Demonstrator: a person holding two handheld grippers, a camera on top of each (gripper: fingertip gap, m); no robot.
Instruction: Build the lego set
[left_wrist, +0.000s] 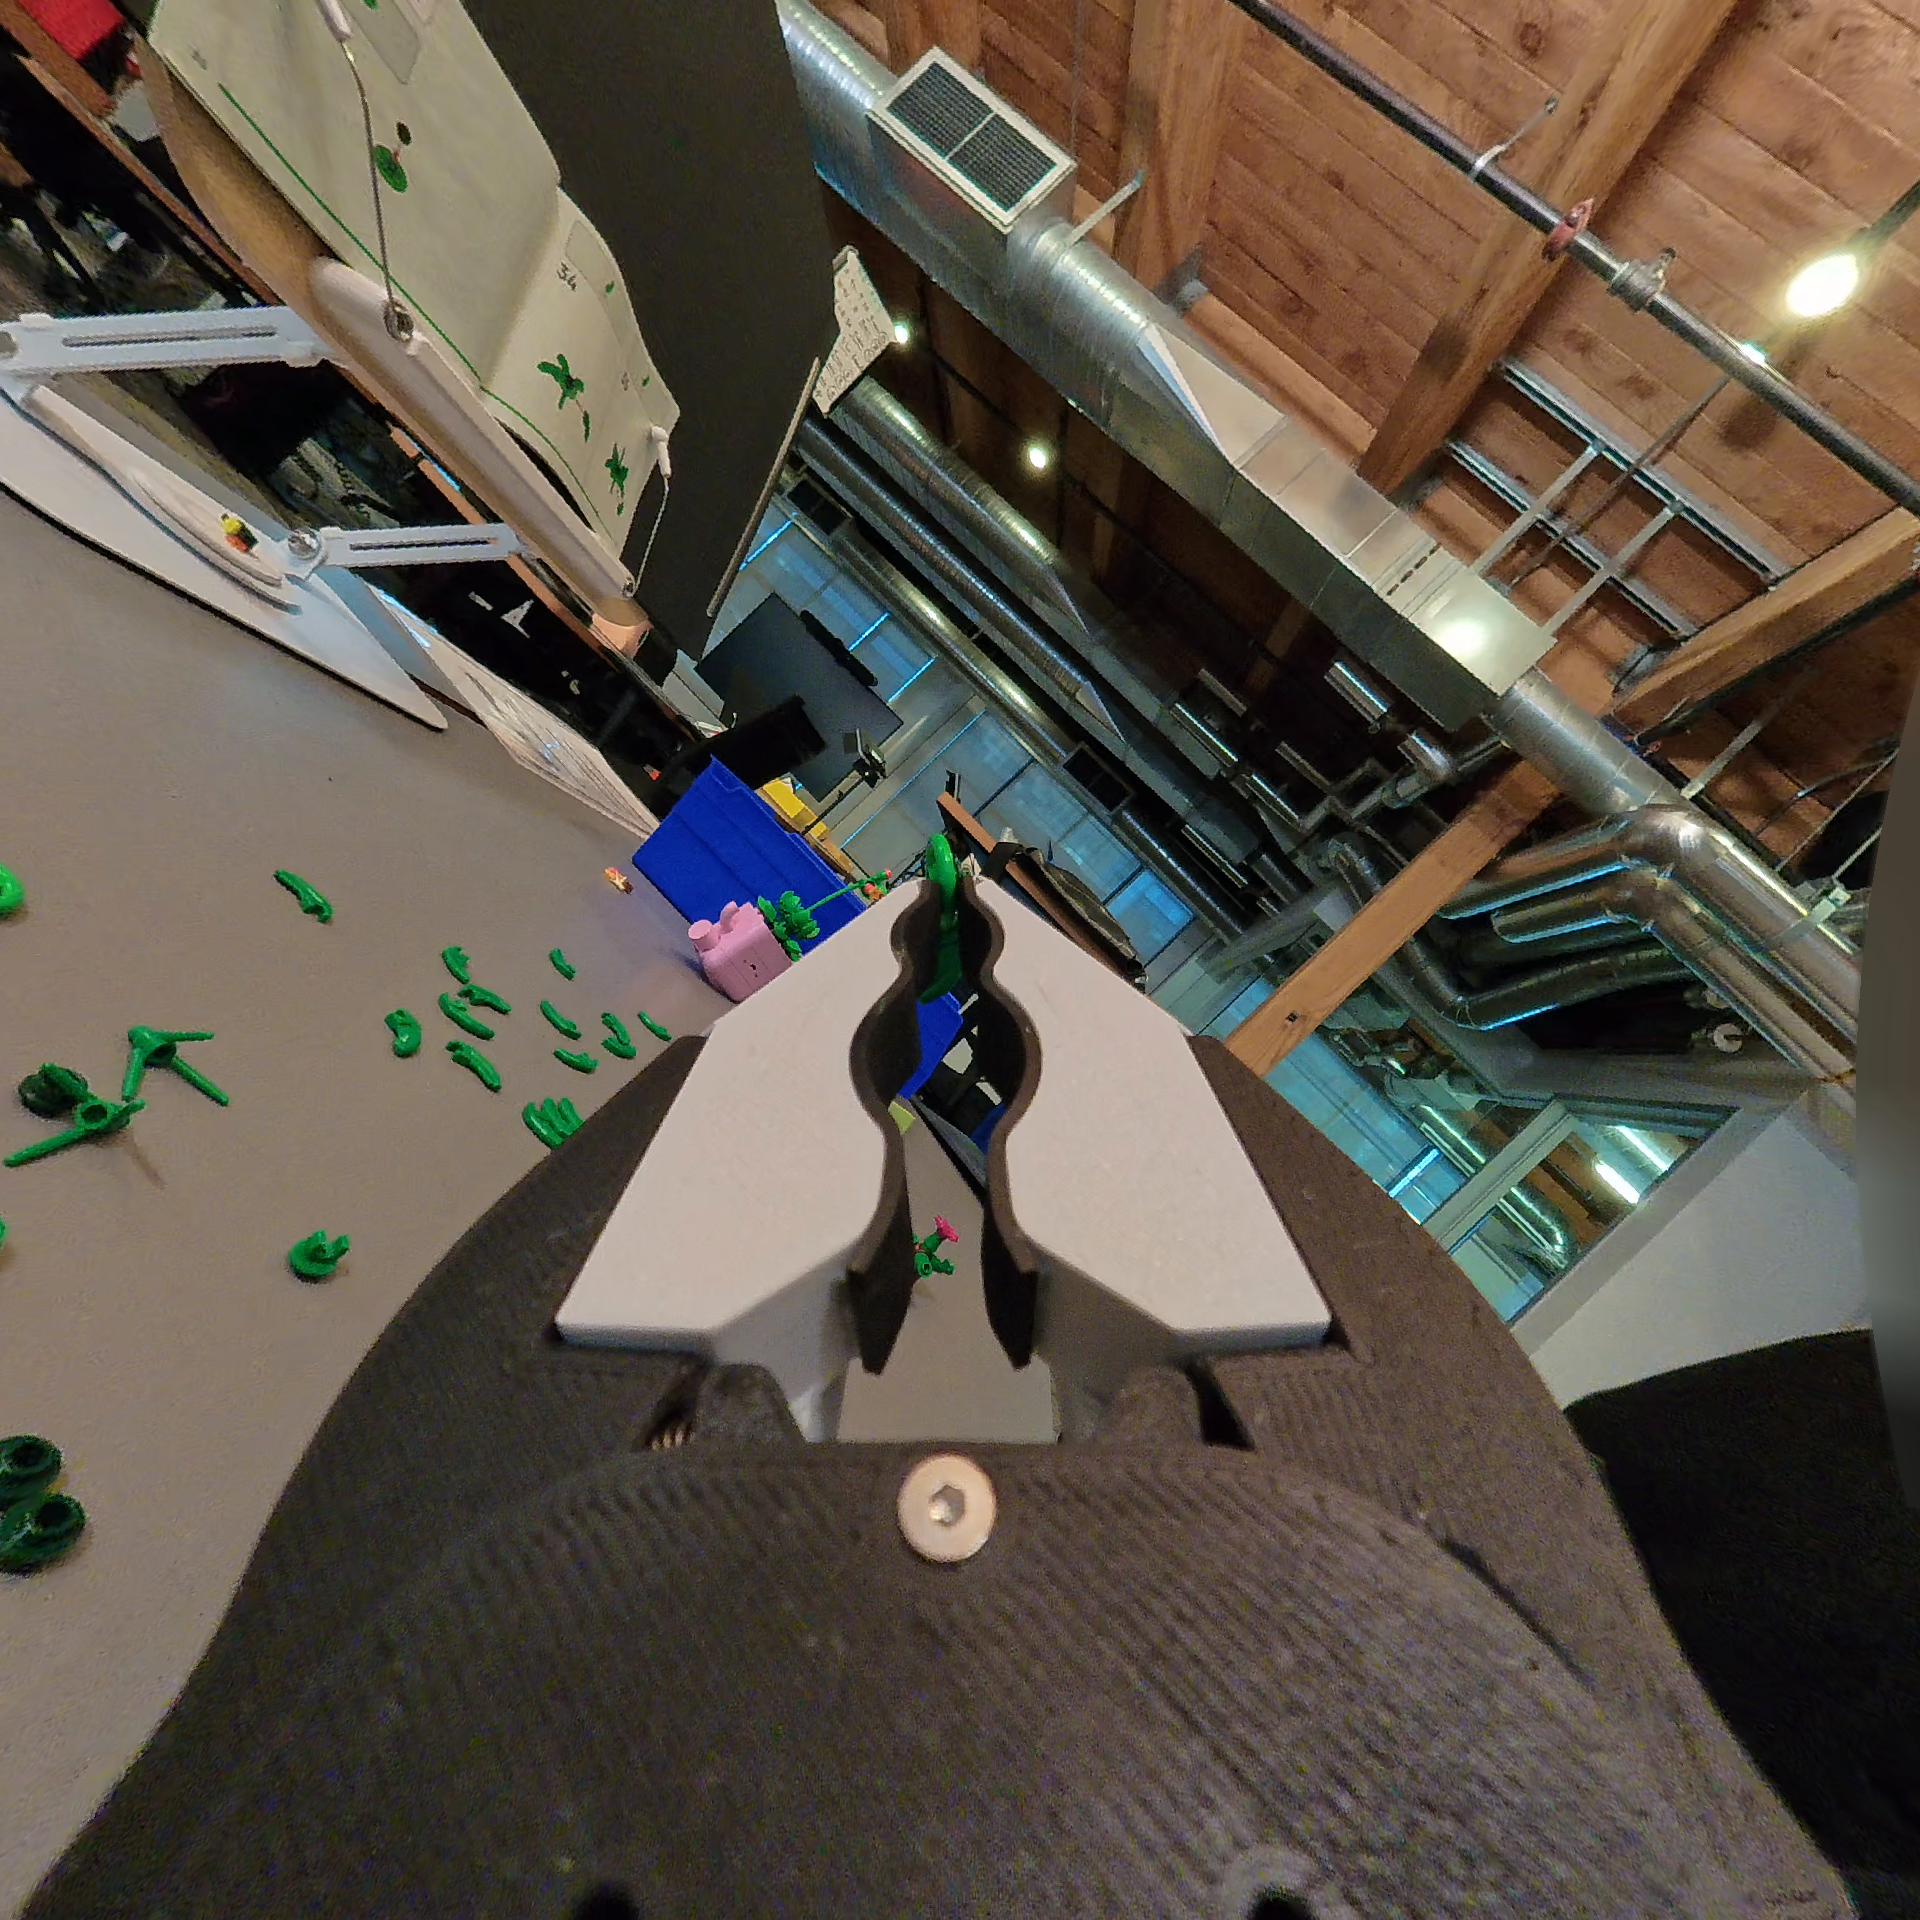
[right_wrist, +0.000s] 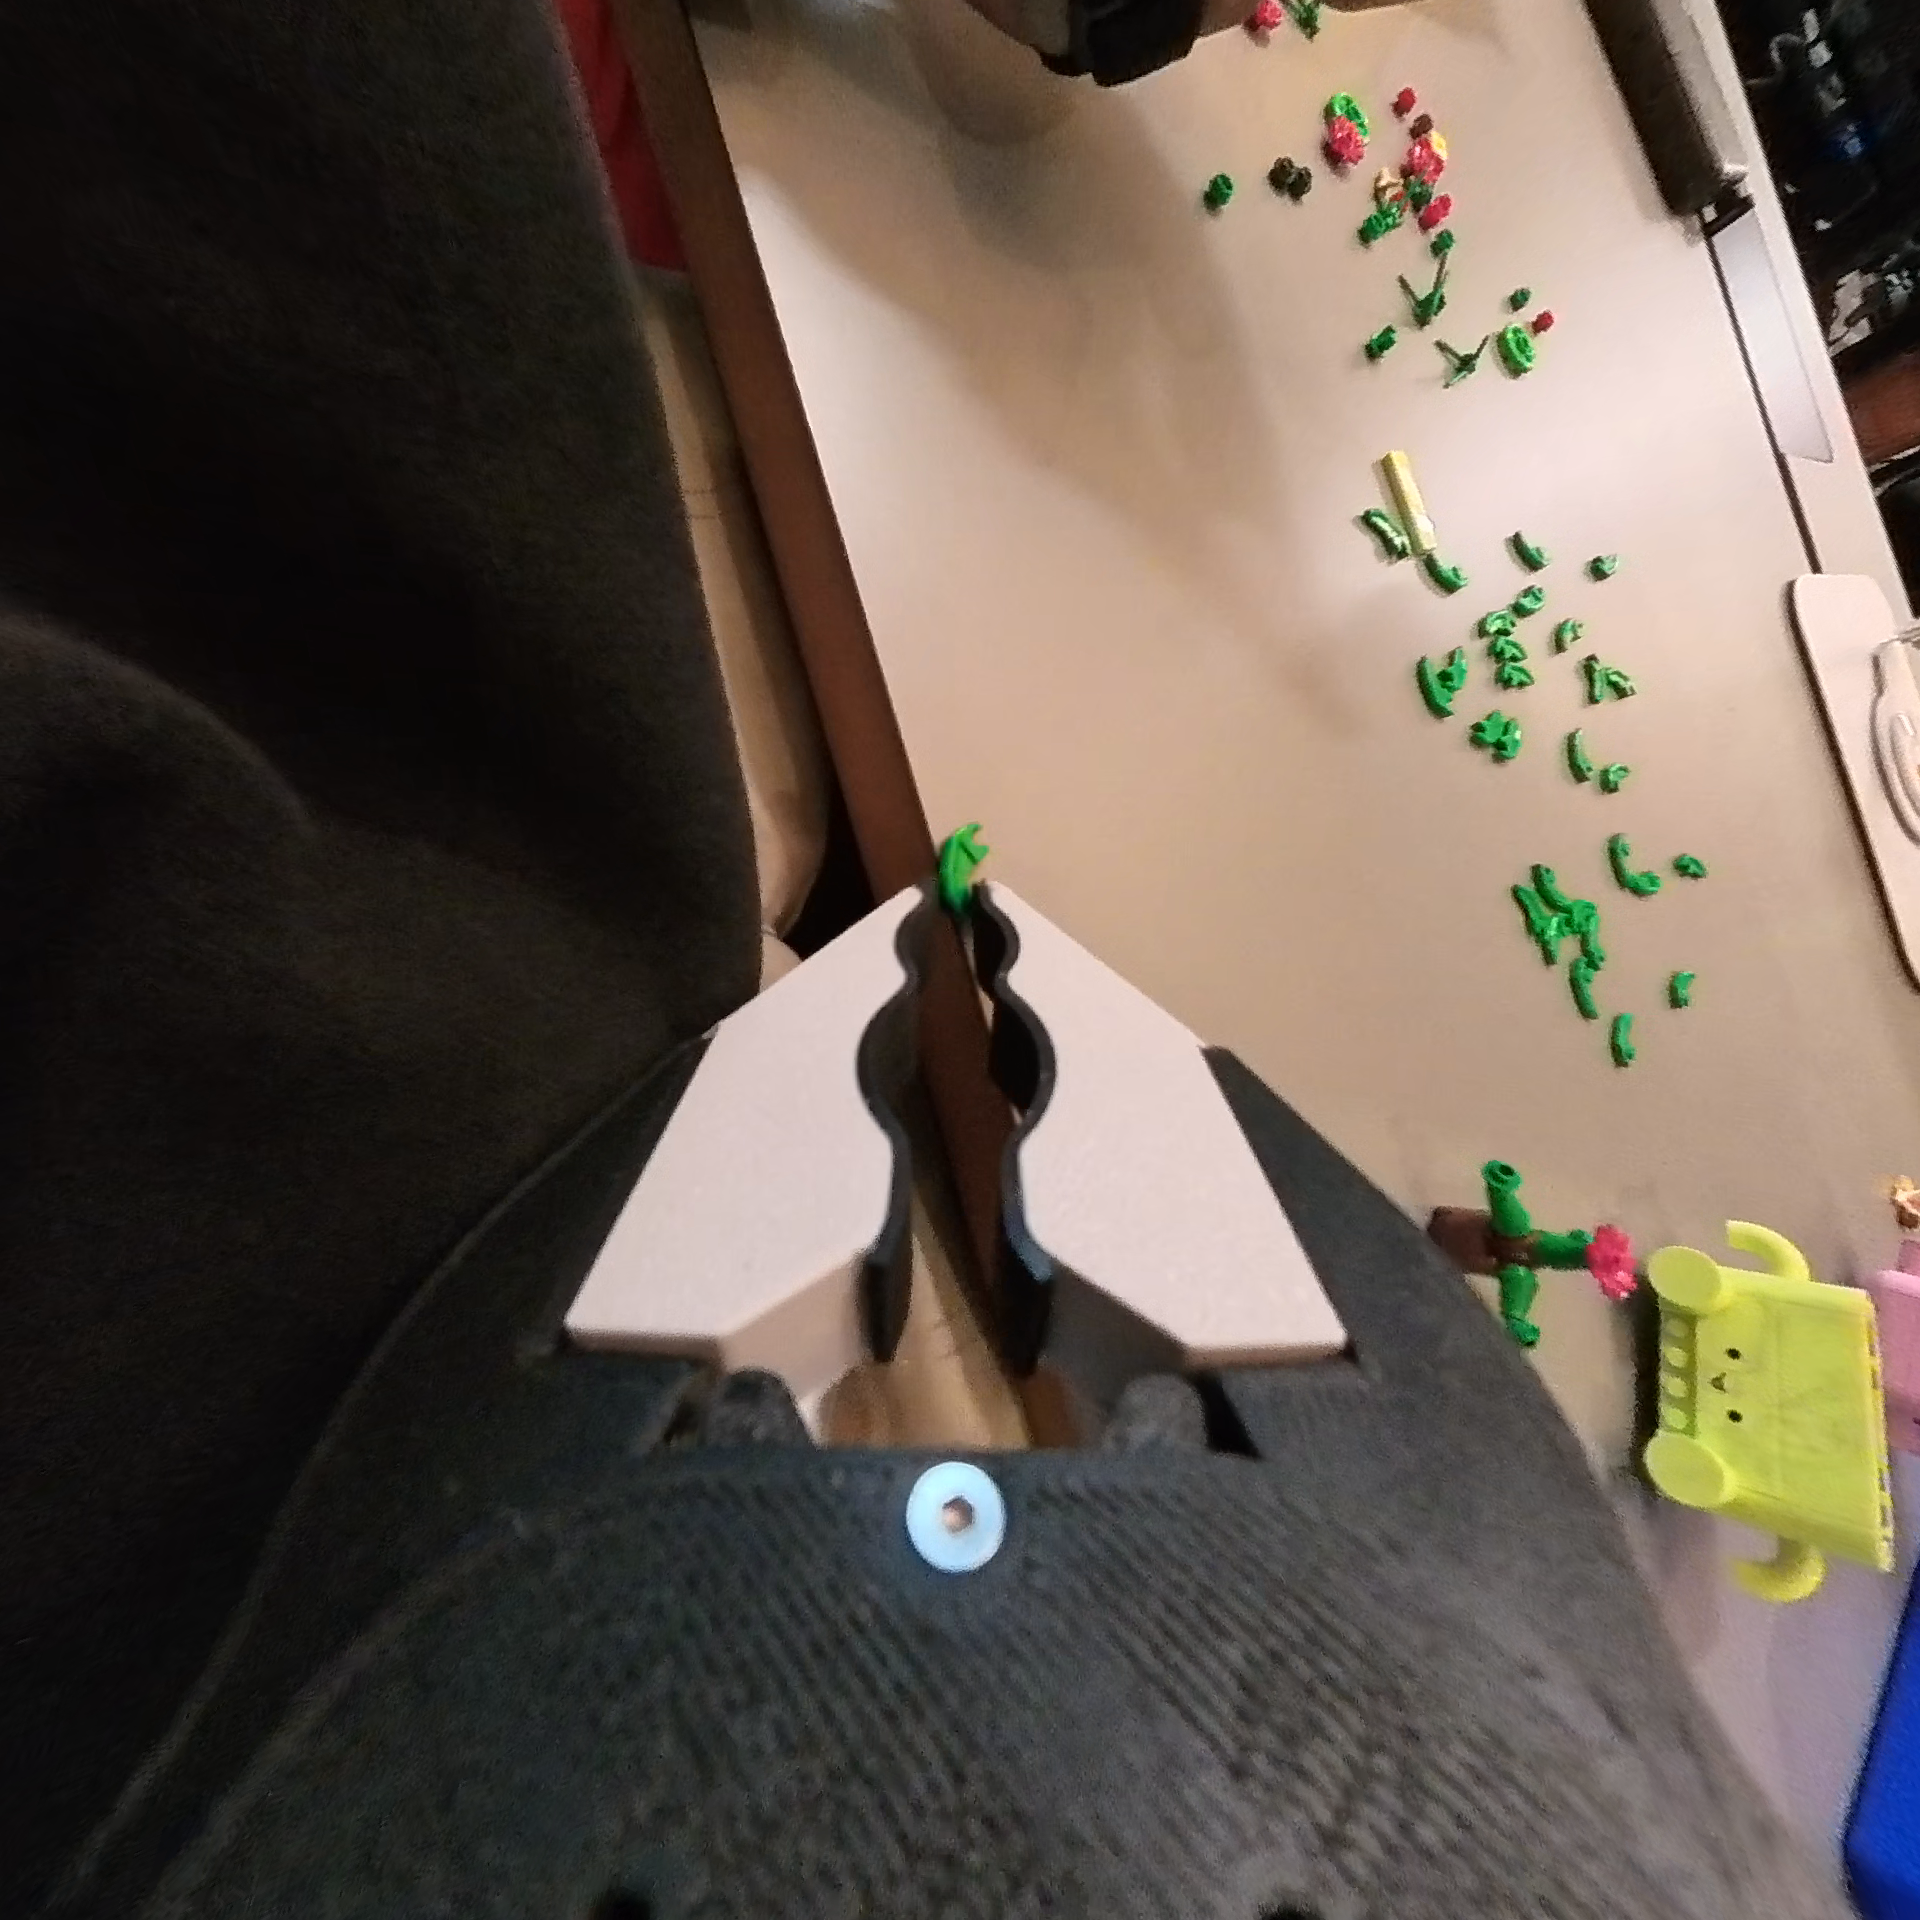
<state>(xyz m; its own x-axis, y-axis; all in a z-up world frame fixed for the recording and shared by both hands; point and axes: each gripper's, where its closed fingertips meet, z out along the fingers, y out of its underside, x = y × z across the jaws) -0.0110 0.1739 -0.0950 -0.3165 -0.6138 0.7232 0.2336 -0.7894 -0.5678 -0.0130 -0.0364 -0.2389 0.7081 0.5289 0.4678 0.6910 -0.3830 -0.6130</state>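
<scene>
My left gripper (left_wrist: 948, 896) is shut on a long green lego stem piece (left_wrist: 943, 935) that sticks out past the fingertips, held up above the grey table (left_wrist: 156, 790). My right gripper (right_wrist: 954, 896) is shut on a small green leaf piece (right_wrist: 958, 854) near the table's brown edge. Several loose green leaf and stem pieces (left_wrist: 473, 1023) lie on the table, and they also show in the right wrist view (right_wrist: 1507, 665). A green stem assembly with a pink flower (right_wrist: 1538, 1247) lies next to a yellow-green block figure (right_wrist: 1756, 1392).
A pink block holder with a green plant (left_wrist: 732, 951) stands before a blue bin (left_wrist: 727, 842). Red flower pieces (right_wrist: 1418, 156) lie at the table's far end. A white lamp base (left_wrist: 197, 520) and a booklet are at the back left. Dark cloth (right_wrist: 312, 520) fills the left side of the right wrist view.
</scene>
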